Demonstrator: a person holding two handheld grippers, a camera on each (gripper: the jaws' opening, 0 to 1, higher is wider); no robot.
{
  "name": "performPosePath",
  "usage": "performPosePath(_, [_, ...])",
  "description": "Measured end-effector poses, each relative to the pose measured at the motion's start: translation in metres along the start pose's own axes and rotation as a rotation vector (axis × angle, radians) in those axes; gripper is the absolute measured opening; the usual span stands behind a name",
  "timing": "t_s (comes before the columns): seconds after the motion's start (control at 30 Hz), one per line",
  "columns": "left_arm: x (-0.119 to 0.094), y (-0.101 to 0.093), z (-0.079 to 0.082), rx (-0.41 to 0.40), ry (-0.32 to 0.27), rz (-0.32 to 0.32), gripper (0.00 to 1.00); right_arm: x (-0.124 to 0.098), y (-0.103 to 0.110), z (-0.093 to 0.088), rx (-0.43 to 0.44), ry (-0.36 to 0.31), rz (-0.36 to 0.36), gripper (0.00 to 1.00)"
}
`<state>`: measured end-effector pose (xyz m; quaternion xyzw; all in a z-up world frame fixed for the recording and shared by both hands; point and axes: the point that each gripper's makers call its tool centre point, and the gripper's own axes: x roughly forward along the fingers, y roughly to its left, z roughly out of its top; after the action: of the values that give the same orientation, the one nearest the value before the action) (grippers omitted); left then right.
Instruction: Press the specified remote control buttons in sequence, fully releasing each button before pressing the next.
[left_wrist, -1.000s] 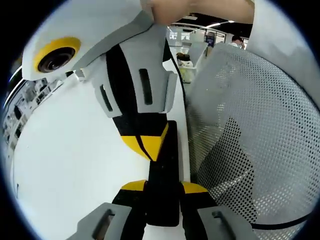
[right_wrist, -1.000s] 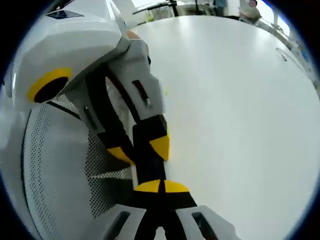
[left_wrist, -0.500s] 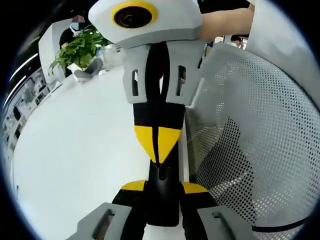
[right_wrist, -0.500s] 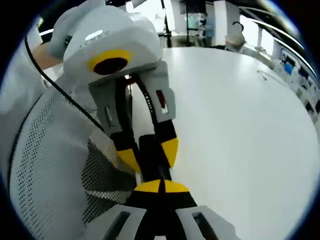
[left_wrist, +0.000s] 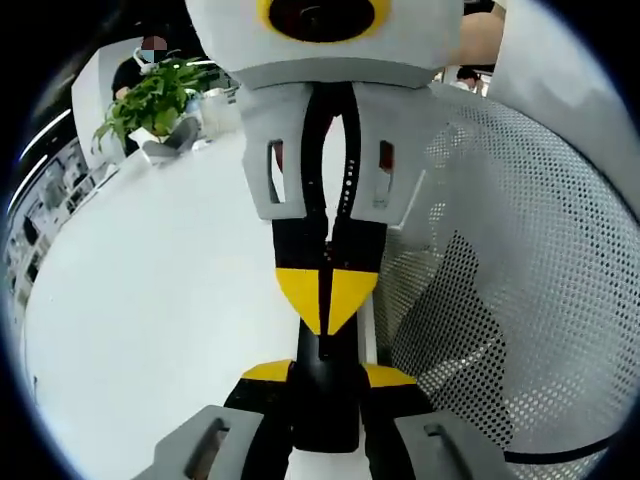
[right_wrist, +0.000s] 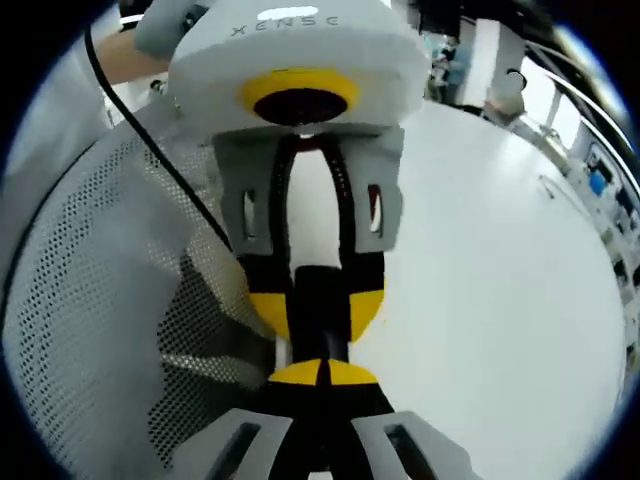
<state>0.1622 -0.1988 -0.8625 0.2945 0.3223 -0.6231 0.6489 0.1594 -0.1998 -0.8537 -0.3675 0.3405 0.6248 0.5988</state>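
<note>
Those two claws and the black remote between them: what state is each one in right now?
Left claw: shut on the remote's near end.
Right claw: tips closed together, pressing down on the remote.
Remote: black, held off the white table.
Mesh chair: beside the table.

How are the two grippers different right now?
1. The left gripper has its yellow tips apart, one on each side of the black remote; the right gripper has its yellow tips closed together.
2. The left gripper holds the remote by its sides, while the right gripper's closed tips point at the remote's face.

Both are grey and black with yellow tips, over the white table.
</note>
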Motion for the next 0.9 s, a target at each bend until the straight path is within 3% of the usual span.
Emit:
performPosePath(0.17, [0.0001, 0.0000, 0.0001, -0.003, -0.002, 0.000, 0.25, 0.0010, -0.0002, -0.0001, -0.050, 0.013, -0.021, 0.00])
performPosePath(0.3, [-0.0001, -0.0002, -0.0003, 0.001, 0.002, -0.002, 0.25, 0.0027, -0.0001, 0.0010, -0.203, 0.105, -0.044, 0.00])
performPosePath(0.4, [-0.0002, -0.0002, -0.0001, 0.002, 0.006, -0.003, 0.25, 0.0040, 0.0004, 0.0023, -0.200, 0.106, -0.048, 0.00])
performPosePath(0.57, [-0.0008, -0.0005, -0.0001, -0.001, -0.003, 0.000, 0.25, 0.0009, -0.0026, 0.0021, -0.007, -0.037, -0.052, 0.00])
performPosePath(0.7, [-0.0010, -0.0005, -0.0003, 0.000, -0.012, 0.000, 0.25, -0.0008, -0.0029, 0.0023, 0.043, -0.111, -0.061, 0.00])
performPosePath(0.9, [-0.0012, -0.0006, -0.0002, 0.000, -0.013, -0.001, 0.25, -0.0005, -0.0009, 0.0039, -0.072, -0.107, -0.098, 0.00])
